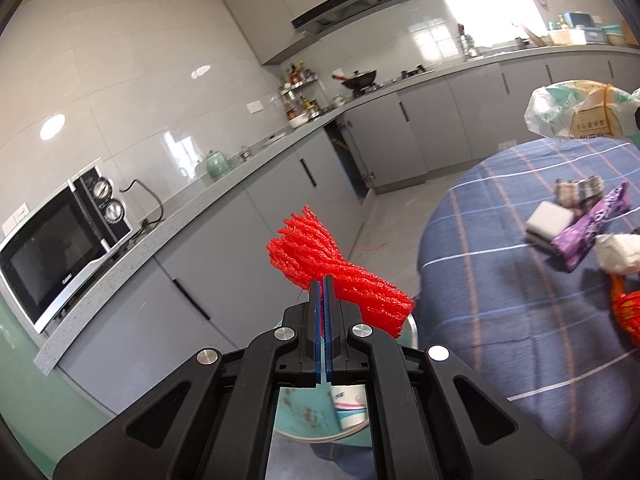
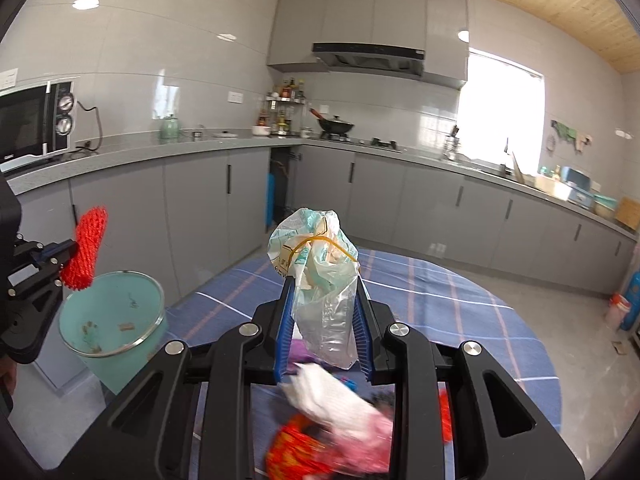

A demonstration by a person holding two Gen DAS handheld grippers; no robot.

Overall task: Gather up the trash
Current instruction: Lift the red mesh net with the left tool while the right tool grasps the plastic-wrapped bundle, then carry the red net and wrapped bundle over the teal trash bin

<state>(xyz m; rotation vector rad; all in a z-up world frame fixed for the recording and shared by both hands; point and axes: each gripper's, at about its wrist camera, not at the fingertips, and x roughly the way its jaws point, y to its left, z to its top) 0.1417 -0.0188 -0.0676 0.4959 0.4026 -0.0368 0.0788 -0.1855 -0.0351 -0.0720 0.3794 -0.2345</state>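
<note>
Your left gripper (image 2: pixel 60 260) pinches the red foam net (image 2: pixel 86 248) right over the bin (image 2: pixel 114 320) — drop pending. Right gripper (image 2: pixel 324 300) clamps the plastic bag (image 2: pixel 320 276) above the table (image 2: pixel 460 304). Wrapper (image 1: pixel 592 220), tissue (image 1: pixel 618 254) + more still left.

Microwave (image 1: pixel 60 248) on grey counter (image 1: pixel 224 196), far left of claw. Green kettle (image 2: pixel 169 128) further along the counter. Black wok (image 2: pixel 335 125) on stove straight ahead, range hood (image 2: pixel 368 56) above it. Bright window (image 2: pixel 500 112) right.
</note>
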